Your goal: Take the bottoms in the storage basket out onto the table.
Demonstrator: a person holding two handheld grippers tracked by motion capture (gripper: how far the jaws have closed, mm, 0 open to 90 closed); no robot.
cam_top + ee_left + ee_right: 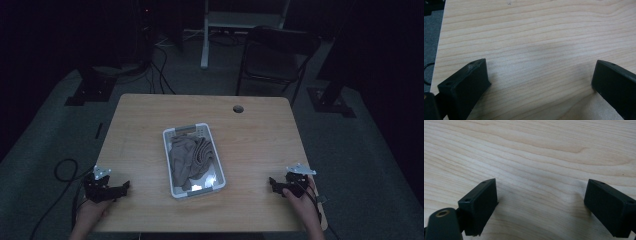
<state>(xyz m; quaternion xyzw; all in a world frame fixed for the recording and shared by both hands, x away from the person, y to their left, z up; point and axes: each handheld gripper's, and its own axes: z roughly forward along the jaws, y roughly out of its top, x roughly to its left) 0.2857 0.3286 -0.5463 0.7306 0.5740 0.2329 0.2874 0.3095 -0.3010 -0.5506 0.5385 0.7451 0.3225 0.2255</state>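
The left hand-held gripper [120, 188] rests near the front left edge of the wooden worktop [260, 130], jaws spread wide over bare wood; the right hand-held gripper [274, 183], near the front right edge, is likewise spread and holds nothing. Between them, mid-worktop, a white basket [173, 185] holds crumpled grey-brown cloth [192, 157]. A dark chair [277, 55] stands beyond.

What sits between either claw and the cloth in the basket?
Only bare table between each claw and the white basket. The left claw and right claw rest open either side. The grey cloth lies inside, so the basket wall must be cleared from above.
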